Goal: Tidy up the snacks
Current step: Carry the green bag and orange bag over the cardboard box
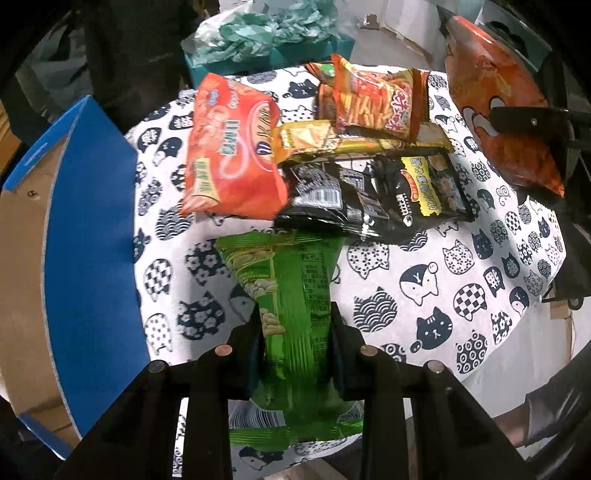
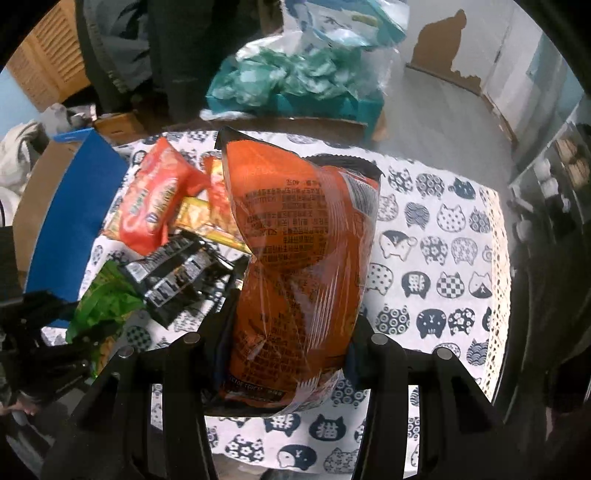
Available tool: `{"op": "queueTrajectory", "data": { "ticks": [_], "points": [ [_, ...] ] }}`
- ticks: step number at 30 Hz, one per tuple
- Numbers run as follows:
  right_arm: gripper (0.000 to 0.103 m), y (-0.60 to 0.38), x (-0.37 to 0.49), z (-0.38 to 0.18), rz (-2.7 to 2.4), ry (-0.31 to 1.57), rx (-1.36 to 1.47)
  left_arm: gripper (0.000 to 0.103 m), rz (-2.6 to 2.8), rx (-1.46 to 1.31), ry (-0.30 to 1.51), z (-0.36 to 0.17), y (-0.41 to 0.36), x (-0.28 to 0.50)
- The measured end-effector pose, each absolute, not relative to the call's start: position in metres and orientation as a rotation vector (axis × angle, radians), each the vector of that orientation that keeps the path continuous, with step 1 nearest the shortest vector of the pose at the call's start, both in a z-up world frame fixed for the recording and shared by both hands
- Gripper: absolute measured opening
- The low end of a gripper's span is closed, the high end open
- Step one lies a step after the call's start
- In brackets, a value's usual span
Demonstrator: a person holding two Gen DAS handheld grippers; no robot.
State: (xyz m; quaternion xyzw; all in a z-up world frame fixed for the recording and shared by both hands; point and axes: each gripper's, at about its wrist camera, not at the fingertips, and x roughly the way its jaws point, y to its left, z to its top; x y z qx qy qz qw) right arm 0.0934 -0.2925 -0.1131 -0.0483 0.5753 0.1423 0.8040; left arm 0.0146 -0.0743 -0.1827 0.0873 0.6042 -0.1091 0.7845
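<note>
My left gripper is shut on a green snack bag and holds it above the cat-print tablecloth. My right gripper is shut on a large orange snack bag held upright over the cloth; that bag also shows at the right of the left wrist view. A pile of snacks lies beyond: a red-orange bag, a yellow pack, a red fries bag and black packs.
A blue-edged cardboard box stands open at the table's left. A teal box with crumpled green plastic sits behind the table. The right part of the cloth is bare. A wall and cardboard scraps lie at the far right.
</note>
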Motion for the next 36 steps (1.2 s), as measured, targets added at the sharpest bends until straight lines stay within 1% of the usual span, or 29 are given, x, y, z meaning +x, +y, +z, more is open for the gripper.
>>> {"op": "queueTrajectory", "data": {
  "ticks": [17,25,36],
  "points": [
    [0.046,-0.246,0.091,-0.091,0.388,1.192,-0.116,0.030,-0.191,0.174,1.130,-0.123,-0.044,0.014],
    [0.046,-0.217,0.092,-0.080,0.446,1.169,-0.120,0.030,-0.146,0.140,1.048,-0.092,-0.018,0.022],
    [0.046,-0.171,0.094,-0.059,0.527,1.122,-0.128,0.030,-0.079,0.123,0.976,-0.067,0.019,0.022]
  ]
}}
